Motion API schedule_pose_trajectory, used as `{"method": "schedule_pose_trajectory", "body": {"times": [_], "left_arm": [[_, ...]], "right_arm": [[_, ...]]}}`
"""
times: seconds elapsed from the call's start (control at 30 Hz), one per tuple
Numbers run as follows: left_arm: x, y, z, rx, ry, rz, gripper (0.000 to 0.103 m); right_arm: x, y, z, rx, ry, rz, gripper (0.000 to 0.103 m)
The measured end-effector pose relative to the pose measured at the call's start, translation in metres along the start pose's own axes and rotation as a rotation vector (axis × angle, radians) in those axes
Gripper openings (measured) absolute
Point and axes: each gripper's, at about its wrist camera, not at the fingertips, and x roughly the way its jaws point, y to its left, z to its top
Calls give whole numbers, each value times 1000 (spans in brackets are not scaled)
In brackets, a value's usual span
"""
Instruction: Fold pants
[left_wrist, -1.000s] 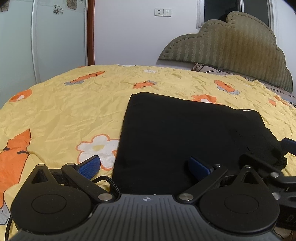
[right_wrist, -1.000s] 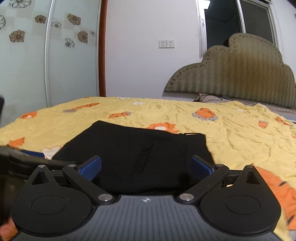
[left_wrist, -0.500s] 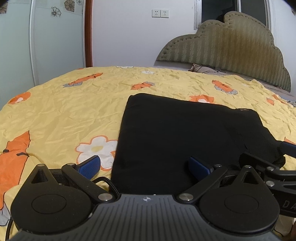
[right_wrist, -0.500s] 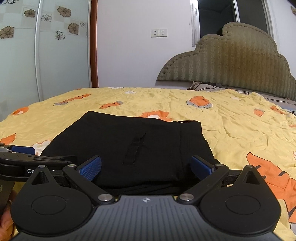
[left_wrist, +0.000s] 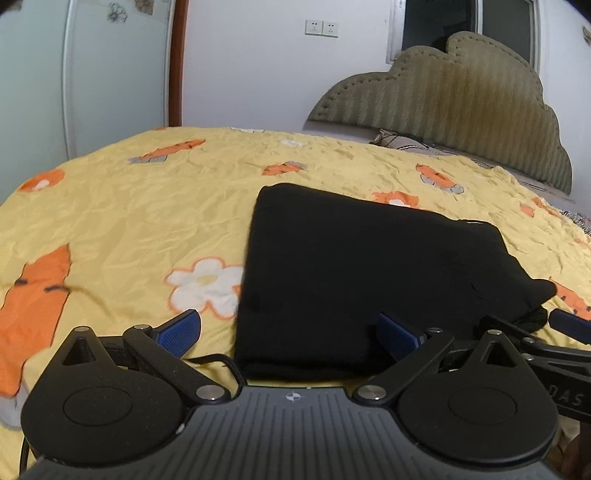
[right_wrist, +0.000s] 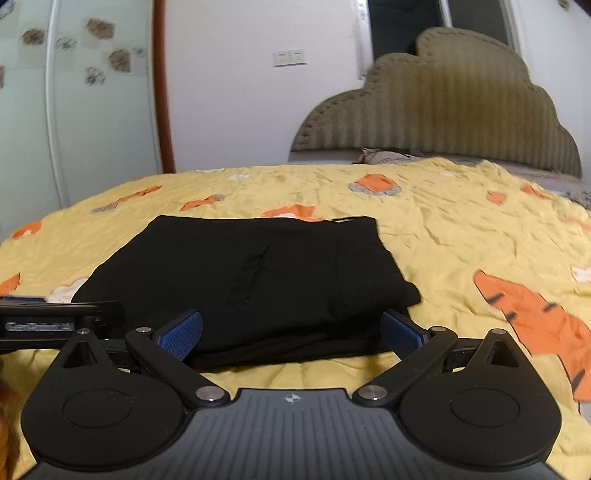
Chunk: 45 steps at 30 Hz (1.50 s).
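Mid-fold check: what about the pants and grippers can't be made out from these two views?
- Pants near edge, left wrist view: hidden behind the left gripper.
- Layer count: black fabric shows no detail.
- Right gripper view: motion-blurred.
- Right gripper's body, left wrist view: cut off by the right edge.

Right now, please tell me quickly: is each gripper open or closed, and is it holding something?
Left gripper: open, holding nothing; folded black fabric pants lie on the bed ahead.
Right gripper: open, holding nothing.

black pants (left_wrist: 354, 266); yellow floral bedsheet (left_wrist: 147, 214)
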Motion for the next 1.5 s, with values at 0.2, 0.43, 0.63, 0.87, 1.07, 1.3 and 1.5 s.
{"method": "schedule_pose_trajectory", "body": {"times": [0.2, 0.43, 0.63, 0.87, 1.07, 1.3, 1.5], "left_arm": [[-23, -5, -11, 23, 6, 6, 102], [-44, -10, -15, 47, 10, 10, 102], [-51, -7, -18, 18, 32, 18, 102], [-48, -9, -24, 37, 41, 24, 102], [-49, -12, -24, 58, 46, 25, 102], [-52, -16, -22, 72, 34, 26, 102], [-51, -16, -20, 73, 37, 28, 102]], "right_arm": [[-20, 11, -11, -77, 16, -34, 103], [-44, 18, -15, -83, 53, -33, 103], [-63, 21, -12, -81, 70, -35, 103], [-64, 21, -17, -88, 95, -43, 103], [-68, 16, -14, -68, 77, -54, 103], [-70, 11, -13, -64, 76, -56, 103], [-69, 11, -13, -63, 76, -48, 103]]}}
